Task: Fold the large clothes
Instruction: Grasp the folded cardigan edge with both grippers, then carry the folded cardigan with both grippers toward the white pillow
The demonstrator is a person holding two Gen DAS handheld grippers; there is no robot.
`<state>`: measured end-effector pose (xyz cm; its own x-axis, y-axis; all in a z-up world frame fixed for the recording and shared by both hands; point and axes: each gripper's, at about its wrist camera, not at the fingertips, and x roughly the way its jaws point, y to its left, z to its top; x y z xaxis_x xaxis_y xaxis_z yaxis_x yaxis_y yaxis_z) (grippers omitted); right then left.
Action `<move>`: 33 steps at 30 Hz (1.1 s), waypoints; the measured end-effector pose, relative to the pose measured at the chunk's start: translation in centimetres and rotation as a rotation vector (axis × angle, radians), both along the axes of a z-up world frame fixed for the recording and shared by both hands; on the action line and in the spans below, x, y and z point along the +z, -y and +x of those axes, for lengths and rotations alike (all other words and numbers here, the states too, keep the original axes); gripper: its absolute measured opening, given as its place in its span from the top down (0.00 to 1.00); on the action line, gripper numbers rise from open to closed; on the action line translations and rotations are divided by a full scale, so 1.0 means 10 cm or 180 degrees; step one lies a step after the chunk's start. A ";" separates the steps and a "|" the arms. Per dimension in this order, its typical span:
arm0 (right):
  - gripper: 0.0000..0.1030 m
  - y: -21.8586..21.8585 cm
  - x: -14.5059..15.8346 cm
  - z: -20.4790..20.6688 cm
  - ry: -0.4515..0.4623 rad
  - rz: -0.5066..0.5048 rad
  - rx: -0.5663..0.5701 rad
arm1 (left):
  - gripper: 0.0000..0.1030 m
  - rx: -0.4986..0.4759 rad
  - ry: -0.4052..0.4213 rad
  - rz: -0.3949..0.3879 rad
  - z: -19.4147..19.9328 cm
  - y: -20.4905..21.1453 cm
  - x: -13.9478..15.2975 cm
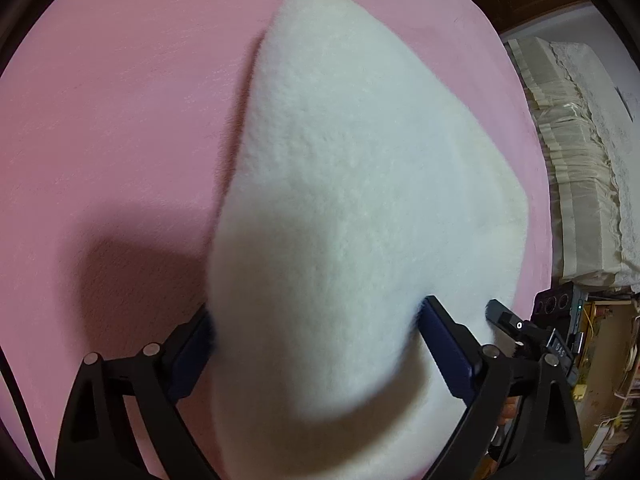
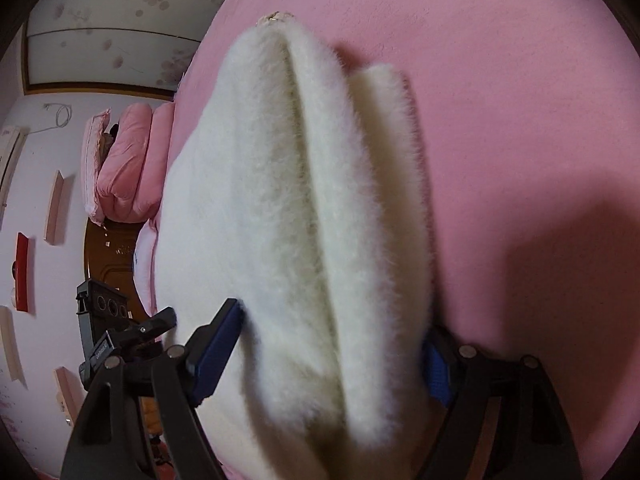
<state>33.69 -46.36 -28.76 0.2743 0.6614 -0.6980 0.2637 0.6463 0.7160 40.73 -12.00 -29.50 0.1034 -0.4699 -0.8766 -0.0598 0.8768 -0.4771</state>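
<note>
White, fluffy fleece fills the space between both pairs of jaws: the large cream plush garment [image 1: 340, 184] lies folded in thick layers on the flat pink bed sheet [image 1: 100, 120], running from the near edge toward the far side, where a small stitched tag end shows at its tip.

On the left of the scene, the left gripper [image 1: 316, 344] straddles the near end of the bundle, its blue pads set wide on either side. The pile hides the contact, so whether the pads press or merely flank the fabric cannot be told.

Further right, the right gripper [image 2: 334, 350] straddles the neighbouring part of the same near end, where three rolled layers stand side by side. Its left pad stands clear of the fleece, so these jaws read as released around the cloth, not clamped.

The step in hand seems to be settling the folded bundle onto the sheet. To do it well, both hands should go down evenly so the layers land stacked and do not splay, and the pads should come away sideways without dragging the pile. The thick nap may cling, so a slow withdrawal toward the near edge is safest.
</note>
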 end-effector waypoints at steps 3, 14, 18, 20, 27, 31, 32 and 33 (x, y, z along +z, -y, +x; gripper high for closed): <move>0.23 -0.02 -0.01 -0.01 0.0001 0.0034 -0.0183 | 0.07 0.0114 -0.0109 -0.0183 0.03 -0.03 -0.15; 0.58 -0.33 0.46 -0.24 0.0248 -0.0581 -0.0557 | 0.37 0.0129 0.0144 0.0146 -0.12 0.05 0.19; 0.60 -0.60 0.77 -0.37 0.0399 -0.0910 -0.0721 | 0.42 -0.0029 0.0122 0.0114 -0.10 -0.06 0.24; 0.61 -0.81 0.91 -0.46 0.0435 -0.1050 -0.0756 | 0.42 -0.0133 0.0059 0.0133 -0.09 -0.17 0.30; 0.62 -1.76 1.25 -0.90 0.0166 -0.1063 -0.0879 | 0.43 -0.0592 0.0140 0.0303 -0.15 -0.96 0.71; 0.63 -2.43 1.37 -1.11 0.0016 -0.0926 -0.0875 | 0.43 -0.0700 0.0139 0.0459 -0.25 -1.58 0.96; 0.63 -2.57 1.40 -1.13 0.0001 -0.0896 -0.0865 | 0.43 -0.0690 0.0124 0.0488 -0.27 -1.77 1.02; 0.63 -2.78 1.44 -1.14 0.0001 -0.0889 -0.0816 | 0.43 -0.0659 0.0100 0.0502 -0.27 -1.94 1.07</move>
<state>22.32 -18.55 -14.35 0.4065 0.3555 -0.8417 0.4421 0.7297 0.5217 38.04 7.35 -18.79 0.0477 -0.3416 -0.9386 0.1414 0.9325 -0.3322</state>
